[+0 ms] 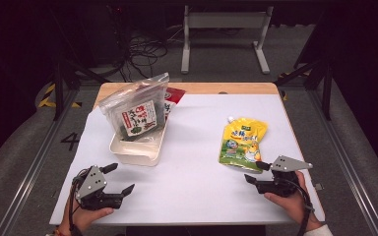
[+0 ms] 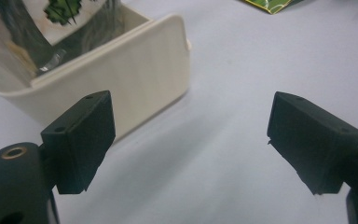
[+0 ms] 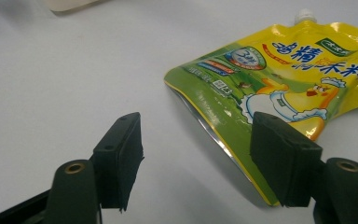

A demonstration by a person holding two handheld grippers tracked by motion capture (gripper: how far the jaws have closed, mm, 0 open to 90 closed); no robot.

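Your right gripper (image 1: 257, 172) is gaping open at the pouch's (image 1: 242, 140) bottom edge, one jaw overlapping it. Your left gripper (image 1: 118, 178) is spread wide, at 7 o'clock from the tub (image 1: 140, 150). A bag (image 1: 137, 110) is hiding a red packet (image 1: 175, 94). White sheet (image 1: 192, 162) is covering the table; the room is lying dark.

Three cameras – one fixed overhead, one riding each gripper.

High view looks forward and down over the whole white table (image 1: 197, 162). Left gripper view sits low and close, facing the cream tray (image 2: 135, 79); right gripper view sits low, facing the yellow spout pouch (image 3: 279, 88) – both things also lie in the high view.
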